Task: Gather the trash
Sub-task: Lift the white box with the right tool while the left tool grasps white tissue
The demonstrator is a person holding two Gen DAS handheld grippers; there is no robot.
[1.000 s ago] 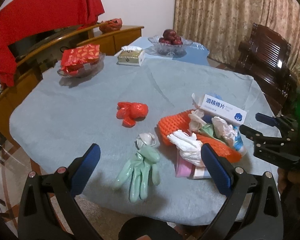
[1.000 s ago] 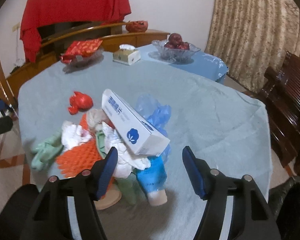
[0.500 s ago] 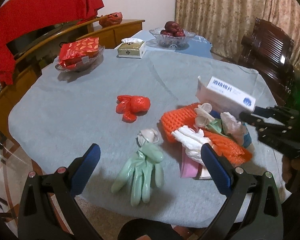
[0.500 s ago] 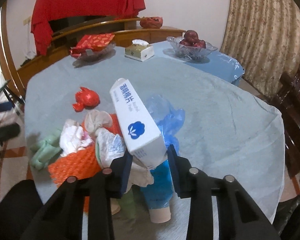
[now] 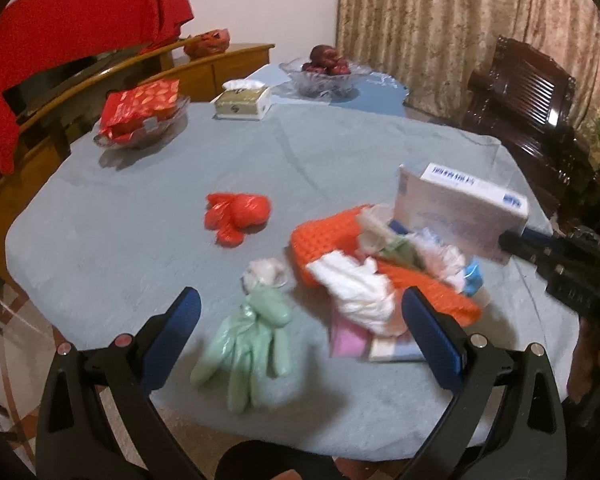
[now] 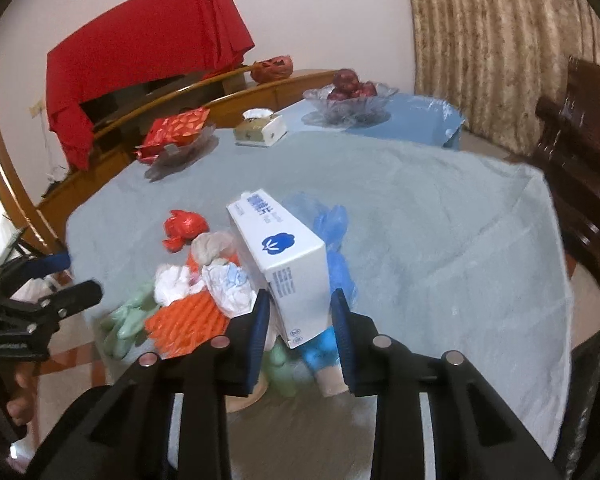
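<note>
The right gripper [image 6: 300,318] is closing its jaws on the near end of the white box [image 6: 284,256]; the blue pads are pressing its two long side faces. The box's long axis is running straight out from the jaws, rising away over the trash pile [image 6: 204,292]. Further off to the right gripper's left, the left gripper [image 5: 300,332] is hanging with jaws spread wide and empty, the green glove [image 5: 252,340] lying just ahead between them. The box is sitting well off to its right, so the right hand is nearer.
</note>
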